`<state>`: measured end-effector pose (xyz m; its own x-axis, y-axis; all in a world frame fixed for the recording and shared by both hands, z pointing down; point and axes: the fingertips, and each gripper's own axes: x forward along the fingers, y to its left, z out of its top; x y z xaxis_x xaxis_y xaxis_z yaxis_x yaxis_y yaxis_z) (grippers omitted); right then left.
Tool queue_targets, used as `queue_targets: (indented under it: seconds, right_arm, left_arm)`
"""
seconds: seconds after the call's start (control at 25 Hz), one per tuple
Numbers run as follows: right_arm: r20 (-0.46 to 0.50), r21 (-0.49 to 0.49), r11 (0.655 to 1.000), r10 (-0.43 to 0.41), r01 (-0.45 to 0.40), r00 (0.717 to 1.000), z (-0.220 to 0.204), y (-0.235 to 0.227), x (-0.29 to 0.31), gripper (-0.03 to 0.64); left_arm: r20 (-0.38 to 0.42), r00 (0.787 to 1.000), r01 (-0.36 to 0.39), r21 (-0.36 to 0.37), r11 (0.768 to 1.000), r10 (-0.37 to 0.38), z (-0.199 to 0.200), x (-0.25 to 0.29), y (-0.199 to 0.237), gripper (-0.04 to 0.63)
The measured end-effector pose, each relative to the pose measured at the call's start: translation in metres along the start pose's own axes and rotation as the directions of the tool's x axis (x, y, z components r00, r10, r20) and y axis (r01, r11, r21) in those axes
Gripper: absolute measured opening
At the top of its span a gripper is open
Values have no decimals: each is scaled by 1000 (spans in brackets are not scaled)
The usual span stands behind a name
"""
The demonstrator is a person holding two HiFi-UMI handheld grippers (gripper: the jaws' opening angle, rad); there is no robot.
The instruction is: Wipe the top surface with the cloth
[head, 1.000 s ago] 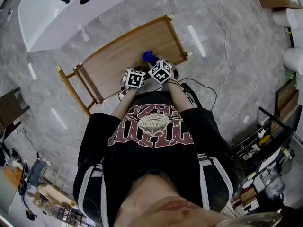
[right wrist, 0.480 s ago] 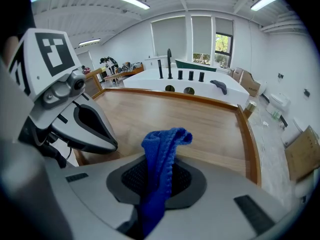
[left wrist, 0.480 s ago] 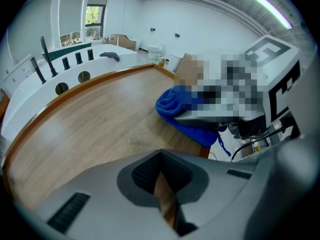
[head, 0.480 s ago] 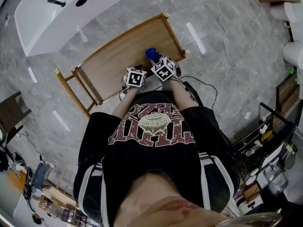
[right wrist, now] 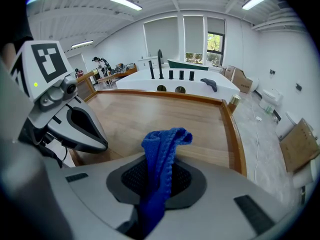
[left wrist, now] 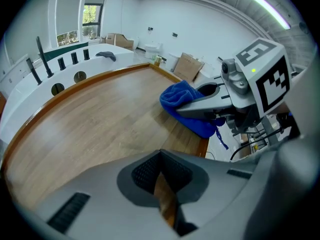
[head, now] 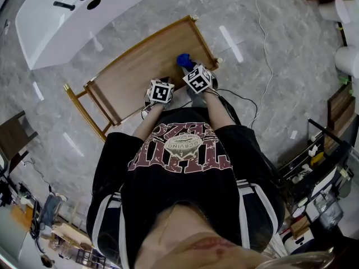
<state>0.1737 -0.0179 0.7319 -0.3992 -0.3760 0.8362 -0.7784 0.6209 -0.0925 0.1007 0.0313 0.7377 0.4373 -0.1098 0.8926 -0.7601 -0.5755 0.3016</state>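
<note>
A blue cloth (head: 183, 60) (right wrist: 161, 151) is pinched in my right gripper (head: 189, 68) (right wrist: 160, 160), which is shut on it; a fold sticks up past the jaws. The cloth rests on the wooden table top (head: 140, 66) (right wrist: 150, 111) near its right end, close to the front rim. In the left gripper view the cloth (left wrist: 183, 97) bunches under the right gripper's jaws. My left gripper (head: 161, 80) (left wrist: 162, 156) hovers at the front edge of the top, just left of the right one, shut with nothing in it.
A raised wooden rim (right wrist: 233, 129) runs round the table top. A white bathtub (head: 67, 15) (right wrist: 185, 81) stands just beyond the table. A black cable (head: 242, 101) lies on the marble floor at the right. Cardboard boxes (right wrist: 299, 145) sit further right.
My right gripper has slid the cloth a little to the right, toward the table's right front corner. The left gripper has stayed almost where it was.
</note>
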Motion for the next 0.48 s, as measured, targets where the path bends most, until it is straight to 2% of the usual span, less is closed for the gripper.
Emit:
queue_targets:
  seconds: [0.48]
  right_arm:
    - [-8,13,998,-59,59,998,-8,-23,-9,64]
  left_arm:
    - [6,1000,6,8,1000,-6,2,4,-4,49]
